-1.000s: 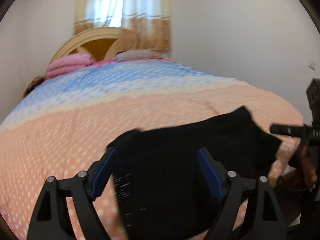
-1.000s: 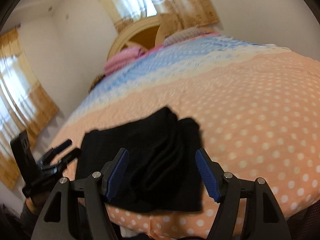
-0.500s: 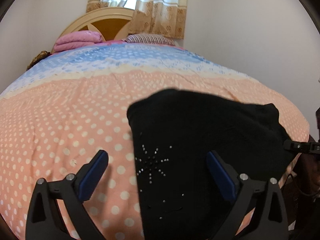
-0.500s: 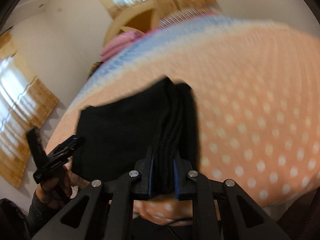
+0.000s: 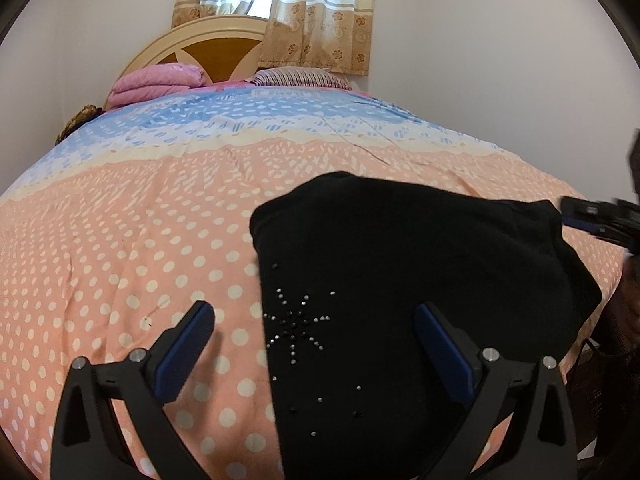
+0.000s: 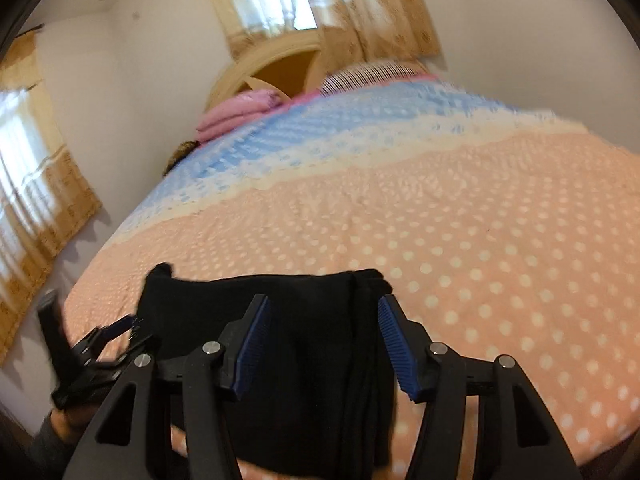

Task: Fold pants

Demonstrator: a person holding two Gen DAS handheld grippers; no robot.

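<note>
Black pants (image 5: 400, 280) lie folded near the bed's front right corner, a rhinestone star on their left part. My left gripper (image 5: 314, 316) hovers low over them, open wide: its left finger (image 5: 188, 340) is over the bedspread, the other over the cloth. In the right wrist view the pants (image 6: 312, 360) show stacked folded edges on their right side. My right gripper (image 6: 322, 312) straddles those edges with its jaws opening, and the pads stand clear of the cloth. Each gripper shows at the edge of the other's view, the right gripper (image 5: 592, 216) and the left gripper (image 6: 100, 340).
The bed (image 5: 120, 240) has a peach polka-dot spread that turns blue toward the wooden headboard (image 5: 208, 36). A folded pink blanket (image 5: 156, 84) and a striped pillow (image 5: 300, 78) lie at its head. A white wall runs close along the right side.
The right gripper closed on the pants' folded edges half a second ago and has since opened off them. The left gripper spread wider and sank; the pants now lie flat.
</note>
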